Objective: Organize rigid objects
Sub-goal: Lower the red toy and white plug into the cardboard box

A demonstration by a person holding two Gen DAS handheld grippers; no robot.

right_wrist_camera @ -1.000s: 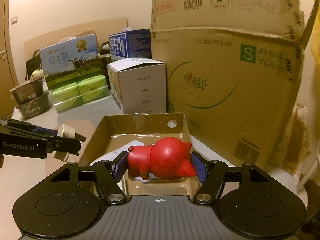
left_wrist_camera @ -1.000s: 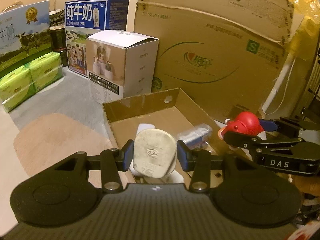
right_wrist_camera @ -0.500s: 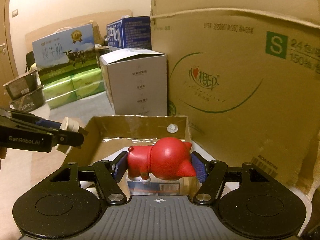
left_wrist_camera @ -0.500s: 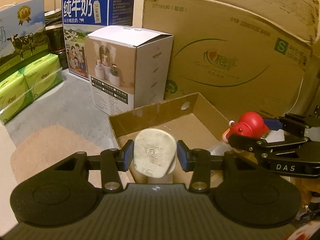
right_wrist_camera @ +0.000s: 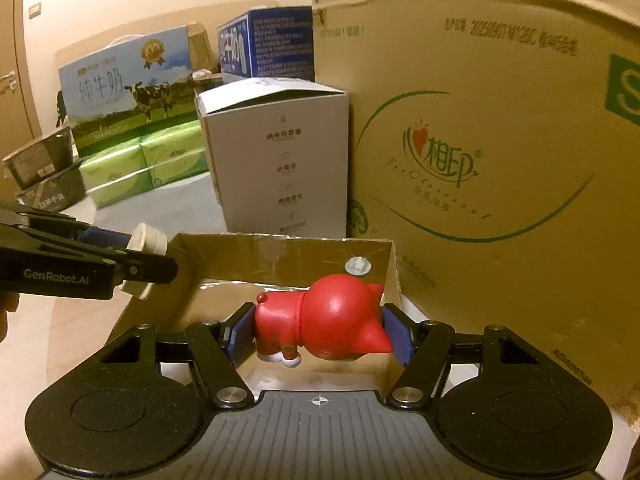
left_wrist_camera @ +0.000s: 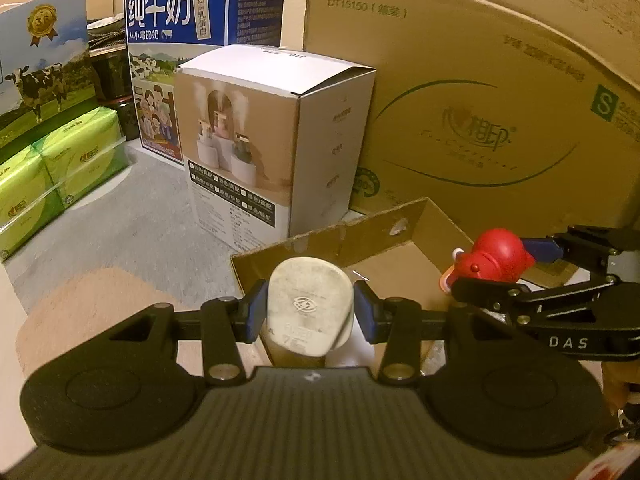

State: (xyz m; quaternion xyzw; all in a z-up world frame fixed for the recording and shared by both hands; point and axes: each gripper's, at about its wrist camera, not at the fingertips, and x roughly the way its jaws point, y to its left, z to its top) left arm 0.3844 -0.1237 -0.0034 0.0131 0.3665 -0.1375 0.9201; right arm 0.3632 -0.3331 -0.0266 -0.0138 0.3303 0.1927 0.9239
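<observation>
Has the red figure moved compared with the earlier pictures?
Yes. Held in the right gripper, the red figure has come closer to the open cardboard tray's back wall.

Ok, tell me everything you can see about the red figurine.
The red figurine is a glossy, hard-looking cartoon cat: round head, pointed ears, white feet, a small red ball tail. It lies on its side, clamped between the blue pads of the right hand-held gripper, held over the open cardboard tray. Only the pads touch it.
</observation>
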